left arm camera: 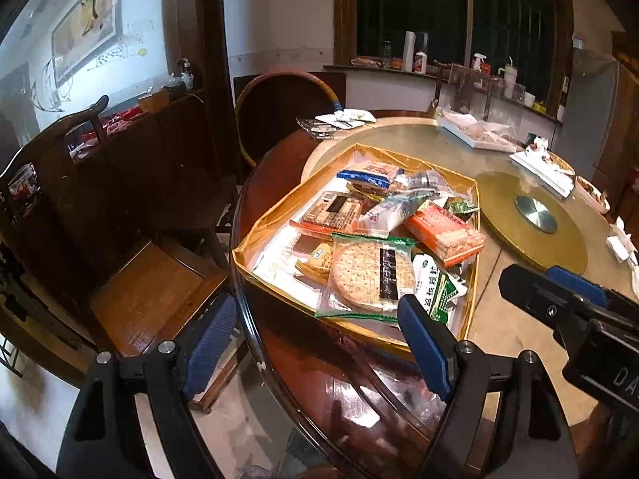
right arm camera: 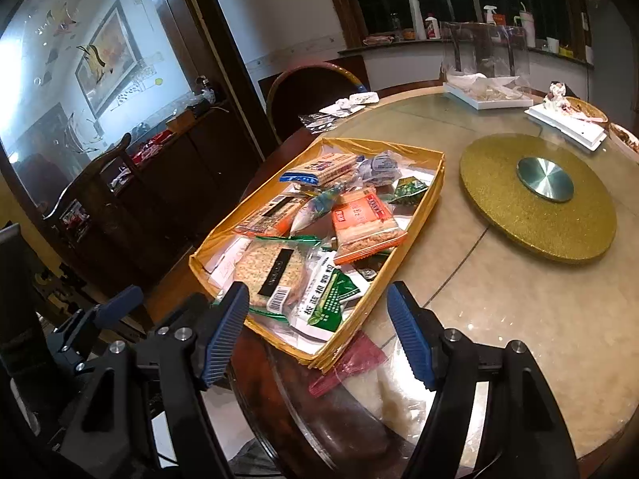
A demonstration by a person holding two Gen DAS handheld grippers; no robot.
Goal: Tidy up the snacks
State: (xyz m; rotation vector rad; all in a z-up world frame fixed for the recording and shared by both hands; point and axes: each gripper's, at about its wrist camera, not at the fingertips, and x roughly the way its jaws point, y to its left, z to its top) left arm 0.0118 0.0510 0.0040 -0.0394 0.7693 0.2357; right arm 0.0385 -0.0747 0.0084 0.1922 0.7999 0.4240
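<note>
Round table [right arm camera: 499, 319] with a gold turntable [right arm camera: 537, 207] at 2 o'clock. Yellow-rimmed tray [right arm camera: 429, 195] near the table's edge at 10 o'clock, piled with snacks: round cracker pack [left arm camera: 369, 275], orange wafer pack [right arm camera: 365, 221], green-and-white sachet [right arm camera: 325, 295], blue-ended biscuit pack [left arm camera: 365, 173]. Beyond, white trays [right arm camera: 485, 97] with contents too blurred to name. Left gripper [left arm camera: 315, 343] spread wide, empty, at the tray's near rim. Right gripper [right arm camera: 317, 333] likewise spread, holding nothing, over the tray's near corner. Red wrapper [right arm camera: 347, 365] partly hidden under that corner.
</note>
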